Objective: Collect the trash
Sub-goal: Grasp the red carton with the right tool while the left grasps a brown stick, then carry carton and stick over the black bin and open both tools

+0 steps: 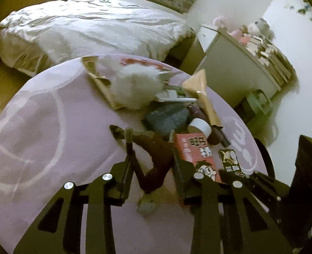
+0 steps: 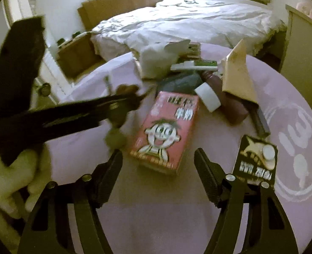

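Observation:
Trash lies on a round purple rug (image 1: 50, 127) (image 2: 156, 222). A red milk carton (image 2: 166, 131) (image 1: 196, 154) lies flat in the middle. A small black carton (image 2: 256, 160) (image 1: 230, 160) lies to its right. Behind are a white tape roll (image 2: 207, 97) (image 1: 200, 126), a dark bottle (image 2: 232, 105), a brown paper bag (image 2: 238, 76) (image 1: 202, 97) and white crumpled paper (image 2: 158, 61) (image 1: 134, 86). My left gripper (image 1: 150, 152) is open over a dark brown scrap (image 1: 153, 165); it shows blurred in the right wrist view (image 2: 122, 103). My right gripper (image 2: 158, 163) is open just short of the red carton.
A bed with a white duvet (image 1: 88, 27) (image 2: 187, 19) stands behind the rug. A white cabinet with toys on it (image 1: 236, 63) is at the right. Cardboard boxes (image 2: 77, 57) stand left of the bed. A green item (image 1: 259, 103) sits by the cabinet.

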`<control>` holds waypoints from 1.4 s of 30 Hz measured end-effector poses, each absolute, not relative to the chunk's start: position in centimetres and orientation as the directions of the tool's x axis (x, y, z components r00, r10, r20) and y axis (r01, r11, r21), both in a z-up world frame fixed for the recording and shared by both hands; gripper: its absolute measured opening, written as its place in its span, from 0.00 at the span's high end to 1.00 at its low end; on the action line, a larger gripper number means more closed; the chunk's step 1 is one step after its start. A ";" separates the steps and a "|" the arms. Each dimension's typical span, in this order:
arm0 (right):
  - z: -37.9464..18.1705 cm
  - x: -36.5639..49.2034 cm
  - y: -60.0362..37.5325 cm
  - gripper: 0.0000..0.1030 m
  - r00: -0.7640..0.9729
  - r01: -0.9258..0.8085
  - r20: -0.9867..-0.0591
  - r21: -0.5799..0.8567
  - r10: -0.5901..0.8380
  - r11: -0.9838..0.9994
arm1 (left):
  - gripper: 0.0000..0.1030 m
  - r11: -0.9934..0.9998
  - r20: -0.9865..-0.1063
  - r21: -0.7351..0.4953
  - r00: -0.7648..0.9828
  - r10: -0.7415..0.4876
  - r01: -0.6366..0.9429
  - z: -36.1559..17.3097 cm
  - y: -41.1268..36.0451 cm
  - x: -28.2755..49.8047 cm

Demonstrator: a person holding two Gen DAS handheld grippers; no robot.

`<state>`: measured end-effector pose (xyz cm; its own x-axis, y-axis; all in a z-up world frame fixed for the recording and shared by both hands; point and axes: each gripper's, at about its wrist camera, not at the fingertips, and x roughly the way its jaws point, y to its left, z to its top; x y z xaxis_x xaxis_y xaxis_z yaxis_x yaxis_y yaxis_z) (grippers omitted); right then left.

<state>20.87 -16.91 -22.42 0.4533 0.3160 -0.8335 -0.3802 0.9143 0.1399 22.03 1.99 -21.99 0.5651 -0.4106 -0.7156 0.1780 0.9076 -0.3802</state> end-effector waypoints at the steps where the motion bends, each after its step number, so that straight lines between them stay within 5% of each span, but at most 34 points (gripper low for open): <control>1: -22.5 21.2 -16.7 0.36 0.456 -0.379 -0.835 0.130 0.307 0.916 | 0.67 0.907 -0.715 -0.383 0.567 -0.410 0.173 -22.0 2.3 21.8; 5: -23.6 22.3 -16.4 0.44 0.458 -0.368 -0.842 0.113 0.286 0.923 | 0.69 0.909 -0.712 -0.383 0.574 -0.404 0.166 -21.9 2.8 21.5; 20: -17.0 19.7 -24.8 0.47 0.562 -0.300 -0.733 0.251 0.384 0.920 | 0.73 0.872 -0.627 -0.416 0.614 -0.479 0.256 -16.7 -0.3 18.3; 42: -12.8 10.5 -53.7 0.47 0.796 0.181 -0.595 0.409 0.111 0.895 | 0.73 0.659 -0.599 -0.396 0.364 -0.713 0.639 -13.8 -25.2 18.7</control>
